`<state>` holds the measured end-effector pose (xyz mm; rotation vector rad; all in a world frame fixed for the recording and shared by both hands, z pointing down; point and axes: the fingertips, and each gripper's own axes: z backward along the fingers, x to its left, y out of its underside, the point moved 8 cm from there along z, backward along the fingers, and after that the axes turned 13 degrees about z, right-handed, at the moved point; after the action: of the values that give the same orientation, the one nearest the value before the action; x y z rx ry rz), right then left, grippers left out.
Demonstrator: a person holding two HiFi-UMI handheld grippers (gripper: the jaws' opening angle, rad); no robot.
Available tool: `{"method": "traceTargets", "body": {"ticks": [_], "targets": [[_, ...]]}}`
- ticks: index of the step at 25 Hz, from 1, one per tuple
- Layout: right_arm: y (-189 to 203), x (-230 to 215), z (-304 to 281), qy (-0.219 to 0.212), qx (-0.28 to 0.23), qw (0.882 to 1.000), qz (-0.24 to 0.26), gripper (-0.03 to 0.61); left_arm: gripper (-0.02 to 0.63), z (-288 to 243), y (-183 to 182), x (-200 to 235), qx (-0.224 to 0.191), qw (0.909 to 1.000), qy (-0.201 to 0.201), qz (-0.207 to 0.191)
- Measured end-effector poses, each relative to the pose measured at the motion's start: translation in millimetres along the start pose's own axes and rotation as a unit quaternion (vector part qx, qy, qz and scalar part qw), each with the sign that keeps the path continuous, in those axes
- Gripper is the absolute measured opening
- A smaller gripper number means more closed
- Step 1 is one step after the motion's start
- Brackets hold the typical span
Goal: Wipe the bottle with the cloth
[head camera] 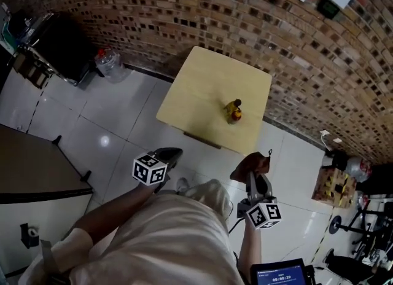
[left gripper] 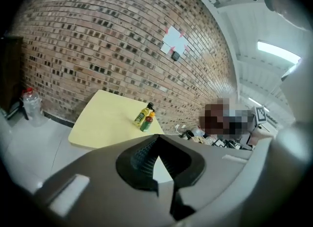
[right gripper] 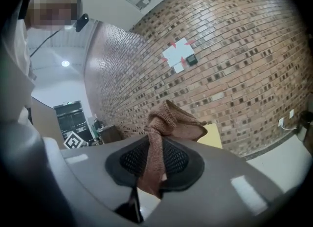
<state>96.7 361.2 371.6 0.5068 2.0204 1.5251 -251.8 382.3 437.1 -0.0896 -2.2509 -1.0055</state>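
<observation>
A small yellow bottle (head camera: 233,111) stands on the pale yellow table (head camera: 202,93) by the brick wall, well ahead of both grippers. In the left gripper view two small bottles stand close together: a yellow bottle (left gripper: 142,114) with a black cap and a green bottle (left gripper: 147,122) with an orange cap. My left gripper (head camera: 170,153) hangs over the floor short of the table, jaws shut with nothing between them (left gripper: 156,147). My right gripper (head camera: 255,172) is shut on a brown cloth (head camera: 249,165), which bunches up above the jaws (right gripper: 168,123).
A clear plastic jug (head camera: 109,64) with a red cap stands on the floor by the wall, next to a black cabinet (head camera: 58,44). A dark desk (head camera: 31,167) lies to my left. A wooden crate (head camera: 333,185) and gym gear sit at the right.
</observation>
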Motion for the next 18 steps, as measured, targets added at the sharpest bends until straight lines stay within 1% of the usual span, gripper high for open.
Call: {"method": "traceTargets", "body": {"ticks": [3,5,7,9,14,18], "targets": [[1,1,11,-0.001,-0.002,1.000,0.007,0.063,0.018,-5,3,-10,0.026,0.9987,0.014,-0.042],[-4,-2,17,-0.002,-0.004,1.000,0.019,0.063,0.018,-10,-1,-16,0.029,0.9981,0.018,-0.050],[-10,-8,22,-0.001,-0.008,1.000,0.030,0.063,0.018,-16,-4,-26,0.022,0.9985,0.019,-0.046],[-14,-16,28,0.001,-0.015,0.999,0.031,0.063,0.018,-26,-5,-39,0.010,0.9991,0.019,-0.036],[-20,-39,46,-0.005,-0.020,1.000,0.020,0.063,0.018,-58,5,-84,-0.012,0.9997,0.018,0.007],[-25,-62,54,-0.025,-0.014,0.999,0.028,0.063,0.018,-78,-2,-114,-0.022,0.9997,0.012,0.000]]}}
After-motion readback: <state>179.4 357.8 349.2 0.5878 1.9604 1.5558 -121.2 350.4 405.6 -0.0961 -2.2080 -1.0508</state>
